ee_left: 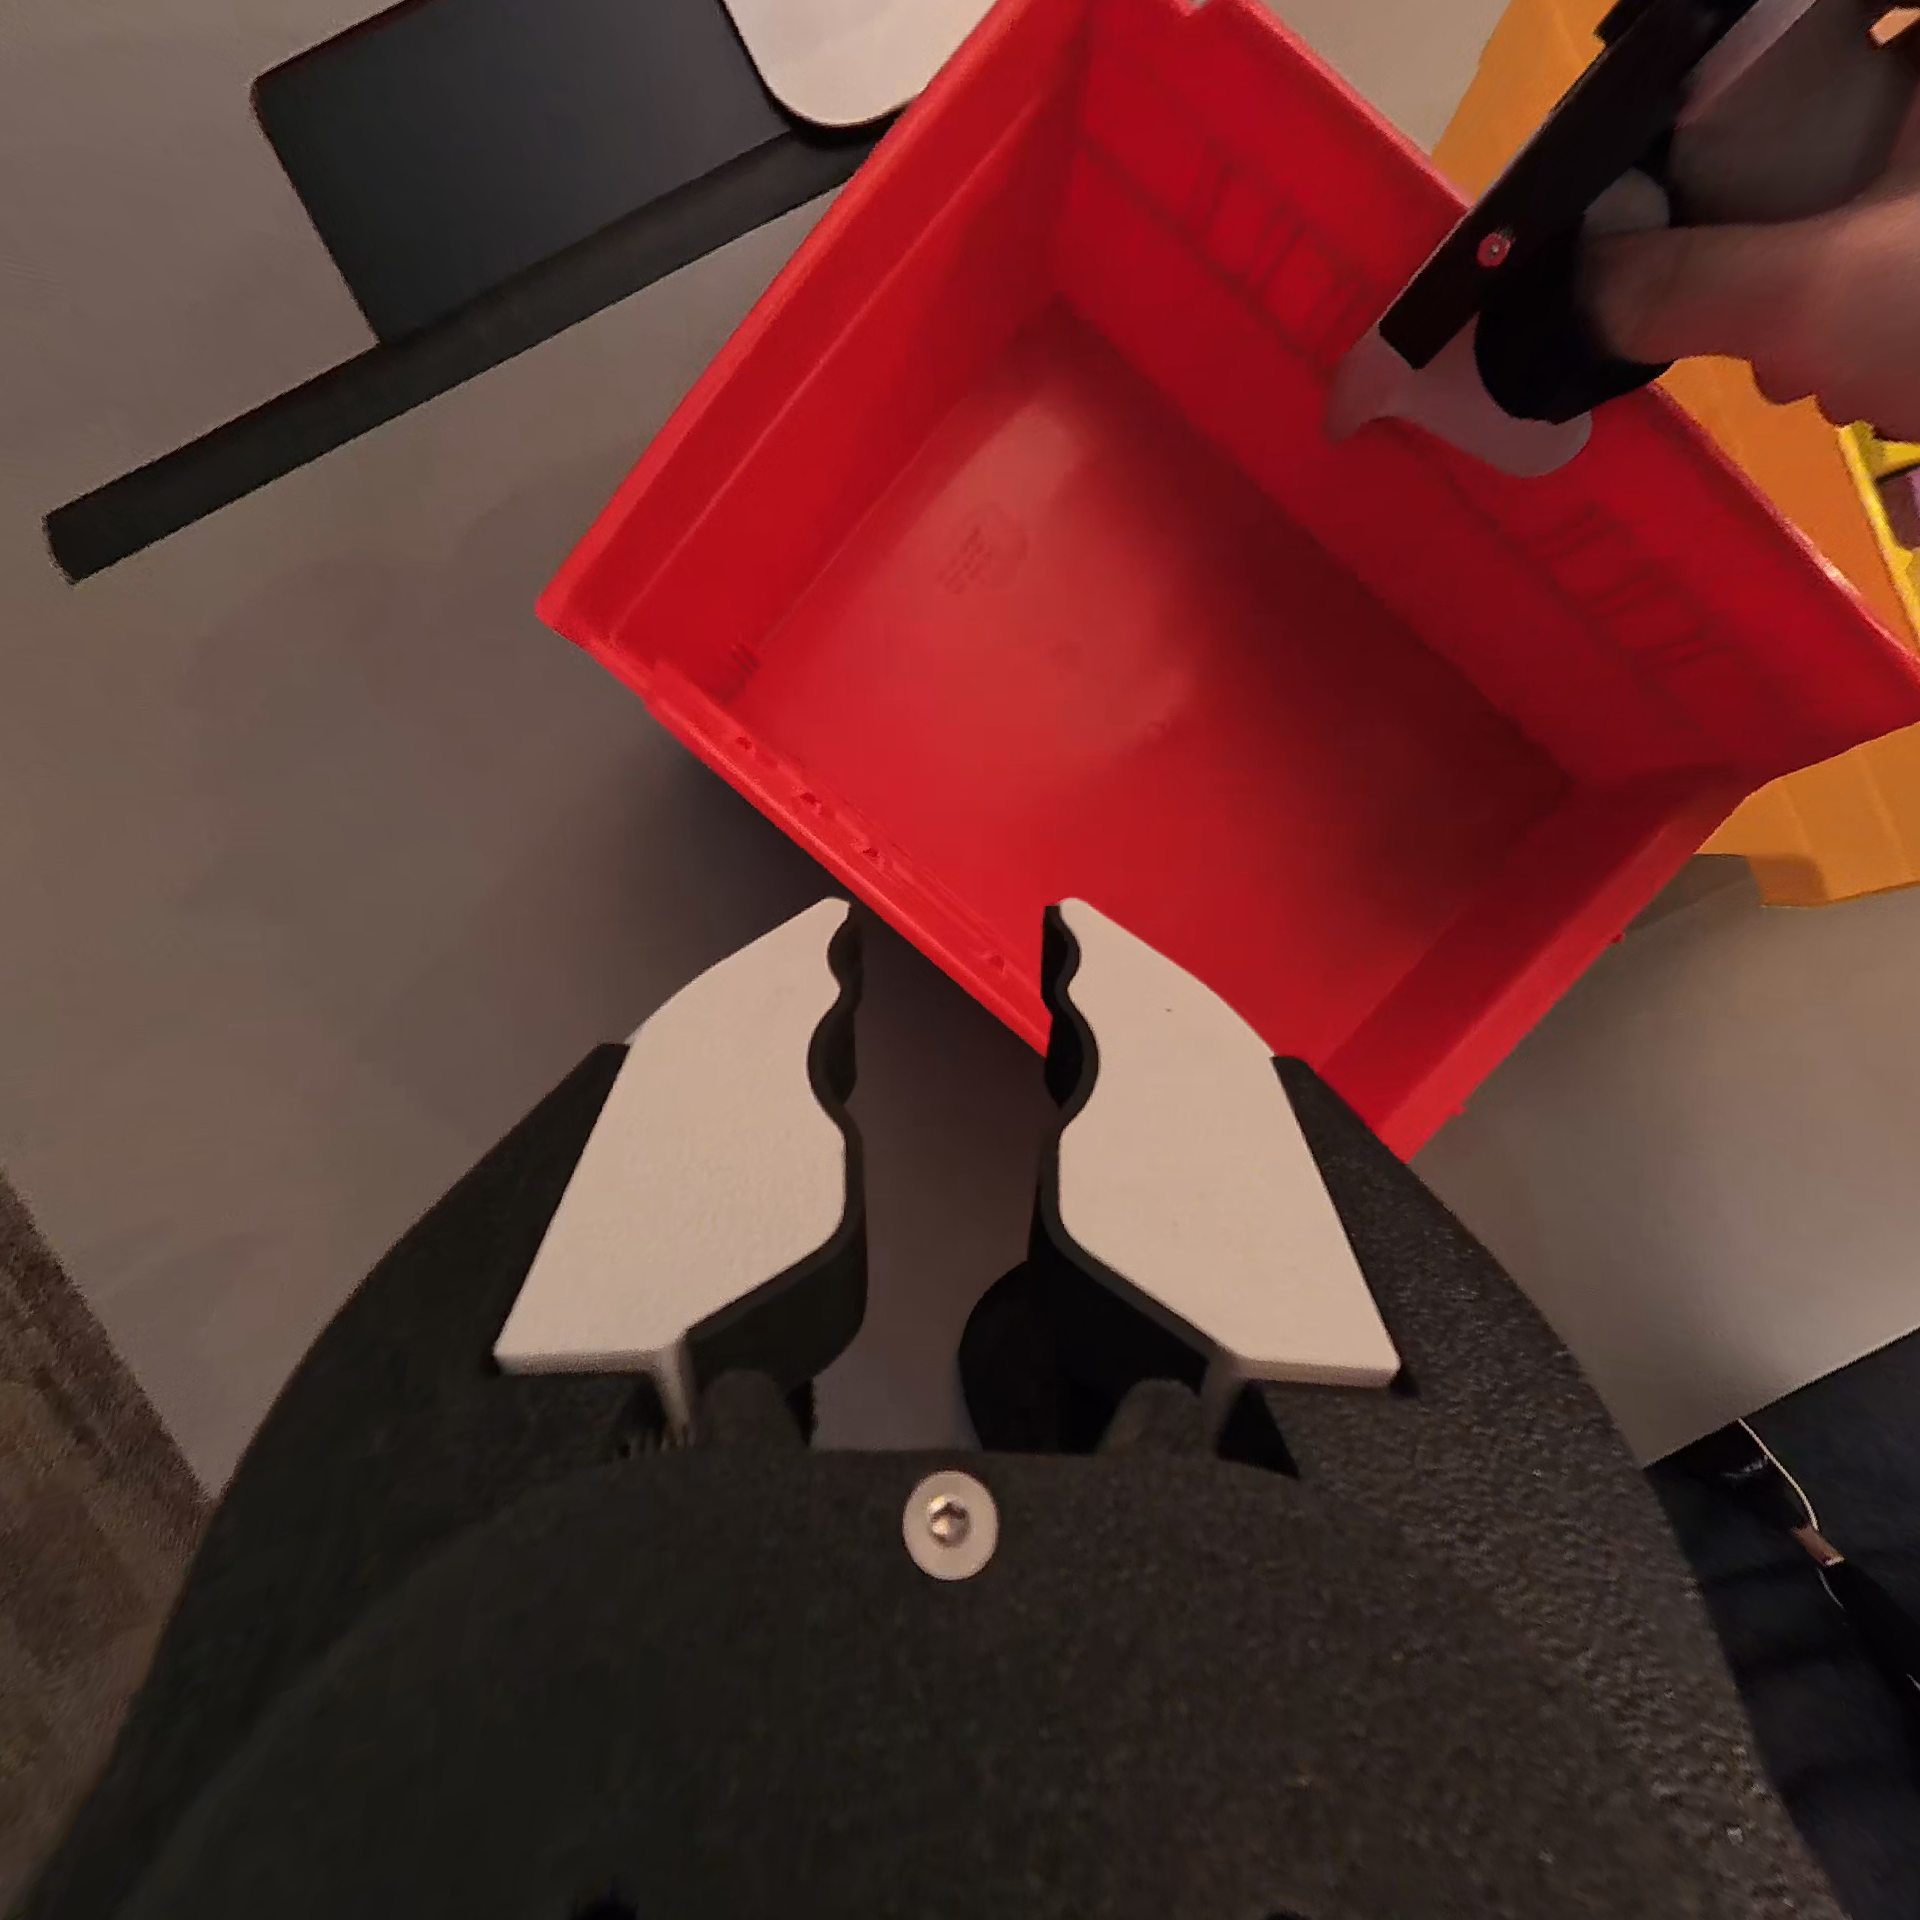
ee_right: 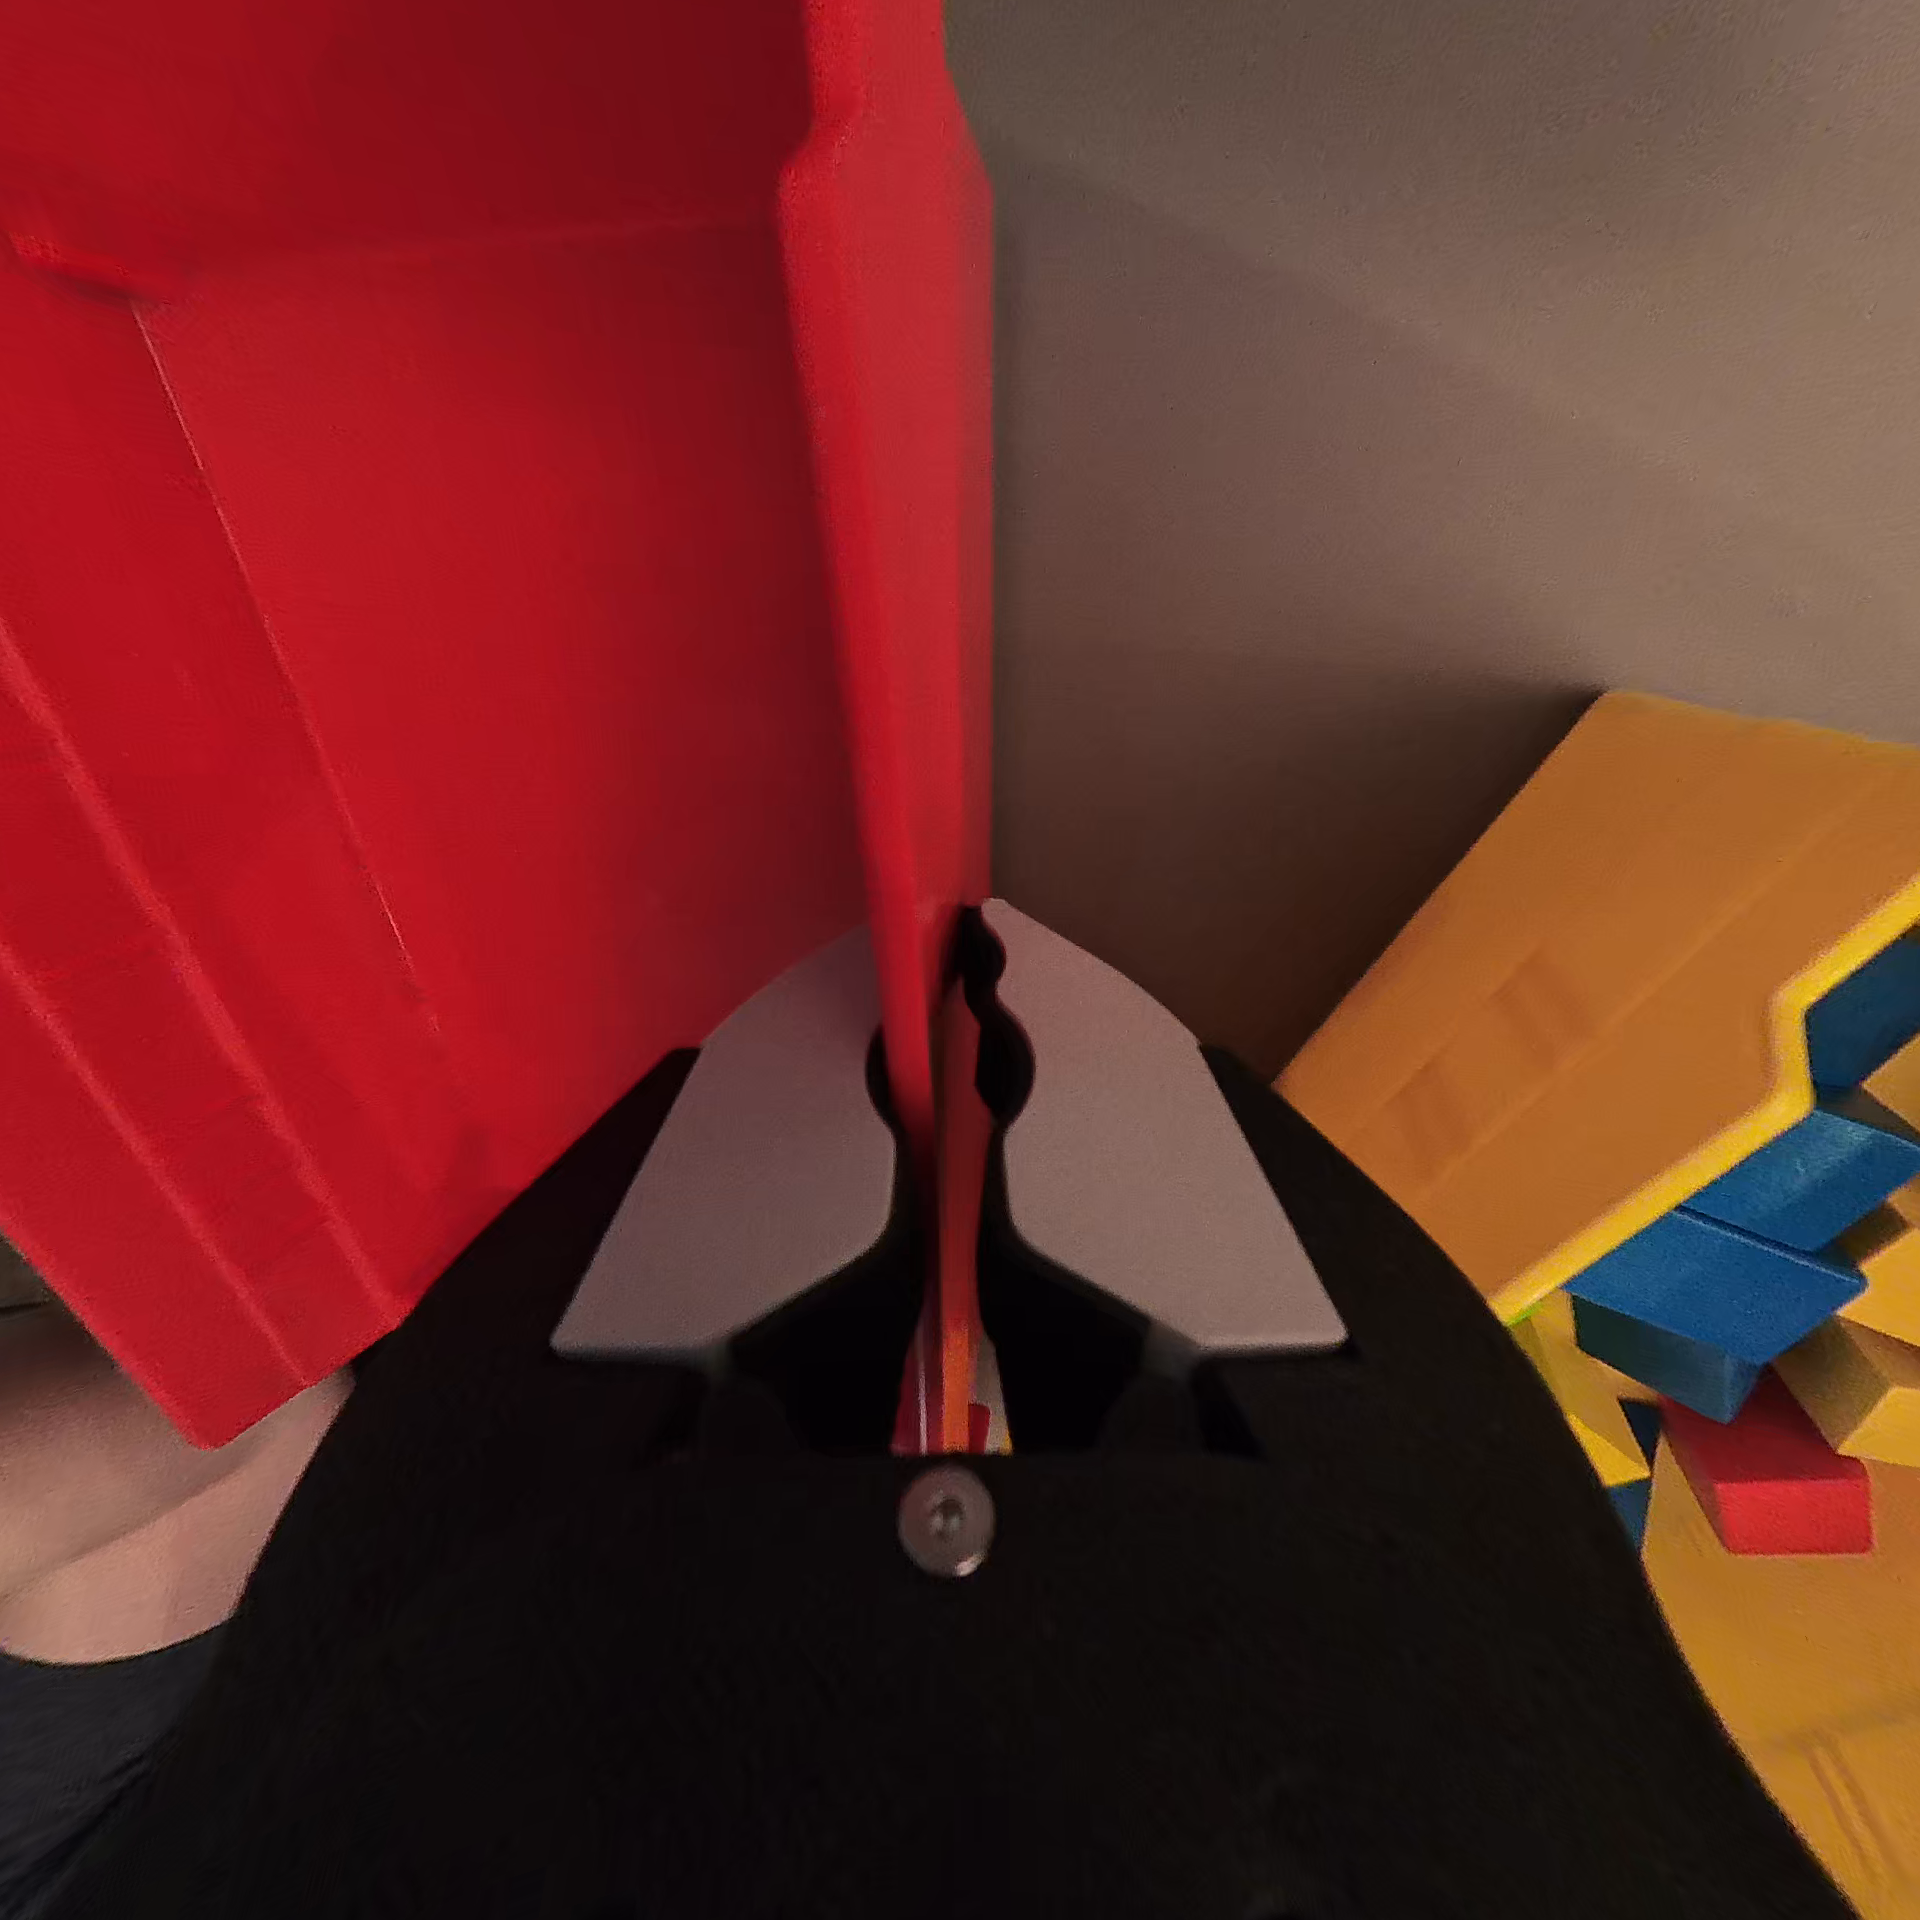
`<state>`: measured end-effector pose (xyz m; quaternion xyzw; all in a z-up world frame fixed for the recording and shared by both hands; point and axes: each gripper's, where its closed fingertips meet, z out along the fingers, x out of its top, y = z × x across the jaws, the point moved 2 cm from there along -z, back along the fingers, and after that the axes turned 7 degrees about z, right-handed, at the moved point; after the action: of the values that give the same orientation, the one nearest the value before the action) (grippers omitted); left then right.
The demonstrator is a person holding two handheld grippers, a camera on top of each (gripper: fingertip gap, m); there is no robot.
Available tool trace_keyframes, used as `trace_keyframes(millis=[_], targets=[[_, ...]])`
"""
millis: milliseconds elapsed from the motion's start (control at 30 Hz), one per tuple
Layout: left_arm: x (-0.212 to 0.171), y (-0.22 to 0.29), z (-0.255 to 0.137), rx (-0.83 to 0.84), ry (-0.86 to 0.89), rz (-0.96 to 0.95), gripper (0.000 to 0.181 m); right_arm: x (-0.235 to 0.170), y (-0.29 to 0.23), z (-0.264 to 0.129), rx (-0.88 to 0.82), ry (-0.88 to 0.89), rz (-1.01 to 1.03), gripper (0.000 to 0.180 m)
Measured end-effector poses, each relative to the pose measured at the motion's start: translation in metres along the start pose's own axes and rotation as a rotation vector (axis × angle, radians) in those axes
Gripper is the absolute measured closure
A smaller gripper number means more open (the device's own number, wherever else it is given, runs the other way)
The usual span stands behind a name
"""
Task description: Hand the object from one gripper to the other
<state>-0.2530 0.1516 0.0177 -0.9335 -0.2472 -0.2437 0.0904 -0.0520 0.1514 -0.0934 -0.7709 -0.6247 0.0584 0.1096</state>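
My right tongs (ee_right: pixel 940 1039) were clamped on the side wall of the red bin (ee_right: pixel 416 623), the thin red wall pinched between the two grey fingers at the centre of the right wrist view. In the left wrist view the same tongs (ee_left: pixel 1455 416) showed at the upper right, gripping the far wall of the bin (ee_left: pixel 1091 623), with the person's hand (ee_left: pixel 1766 260) around the handle. My left tongs (ee_left: pixel 948 997) stood apart and held nothing, their tips at the lower centre of the frame just short of the bin's near rim. The bin filled the middle and upper right of that view, tilted, its inside bare. Behind it lay the grey tabletop (ee_left: pixel 312 779), with a dark flat pad (ee_left: pixel 499 177) at the upper left. At the right edge of the right wrist view sat a yellow bin (ee_right: pixel 1558 987) holding blue, red and yellow blocks (ee_right: pixel 1766 1278).
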Motion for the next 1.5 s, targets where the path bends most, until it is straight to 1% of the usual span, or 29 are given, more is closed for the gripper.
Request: trace_keyframes(millis=[133, 233, 300, 400, 467, 500, 567, 667, 800, 933, 1033, 1100, 1200, 1267, 1333, 1400, 1500], targets=[[0.004, 0.003, -0.017, 0.041, 0.061, -0.001, 0.153, 0.003, -0.012, -0.009, 0.013, -0.018, -0.03, 0.173], [0.007, -0.002, -0.036, 0.134, 0.125, -0.02, 0.153, 0.003, -0.02, -0.021, 0.039, -0.042, -0.04, 0.174], [0.007, 0.001, -0.049, 0.159, 0.163, -0.036, 0.143, 0.004, -0.023, -0.035, 0.046, -0.061, -0.048, 0.174], [0.004, 0.011, -0.073, 0.186, 0.233, -0.029, 0.135, 0.006, -0.018, -0.064, 0.02, -0.066, -0.058, 0.174], [0.003, 0.022, -0.094, 0.2, 0.317, -0.016, 0.131, 0.007, -0.009, -0.084, 0.002, -0.062, -0.058, 0.174], [0.002, 0.028, -0.106, 0.206, 0.368, -0.012, 0.132, 0.006, -0.004, -0.093, 0.006, -0.062, -0.053, 0.175], [-0.002, 0.04, -0.123, 0.216, 0.452, -0.021, 0.14, 0.005, 0.011, -0.112, 0.015, -0.045, -0.032, 0.174], [-0.012, 0.057, -0.134, 0.225, 0.465, 0.024, 0.139, 0.001, 0.038, -0.137, 0.06, -0.022, 0.037, 0.174], [-0.009, 0.081, -0.137, 0.2, 0.489, 0.128, 0.136, -0.012, 0.081, -0.171, 0.107, 0.014, 0.101, 0.173], [0.003, 0.108, -0.116, 0.1, 0.436, 0.257, 0.135, -0.036, 0.143, -0.205, 0.133, 0.056, 0.2, 0.173], [0.024, 0.128, -0.089, -0.014, 0.396, 0.328, 0.134, -0.063, 0.199, -0.226, 0.121, 0.089, 0.283, 0.172], [0.04, 0.138, -0.064, -0.066, 0.349, 0.336, 0.127, -0.085, 0.238, -0.238, 0.096, 0.11, 0.355, 0.172], [0.059, 0.151, -0.016, -0.09, 0.238, 0.348, 0.124, -0.121, 0.294, -0.254, 0.069, 0.14, 0.451, 0.172], [0.066, 0.171, 0.017, -0.14, 0.168, 0.382, 0.12, -0.146, 0.329, -0.265, 0.049, 0.155, 0.524, 0.172], [0.073, 0.192, 0.047, -0.176, 0.143, 0.426, 0.122, -0.168, 0.36, -0.273, 0.015, 0.165, 0.569, 0.173], [0.079, 0.206, 0.074, -0.199, 0.131, 0.441, 0.112, -0.187, 0.387, -0.276, -0.018, 0.174, 0.601, 0.173], [0.094, 0.215, 0.101, -0.263, 0.17, 0.363, 0.112, -0.207, 0.419, -0.266, -0.043, 0.165, 0.62, 0.173]])
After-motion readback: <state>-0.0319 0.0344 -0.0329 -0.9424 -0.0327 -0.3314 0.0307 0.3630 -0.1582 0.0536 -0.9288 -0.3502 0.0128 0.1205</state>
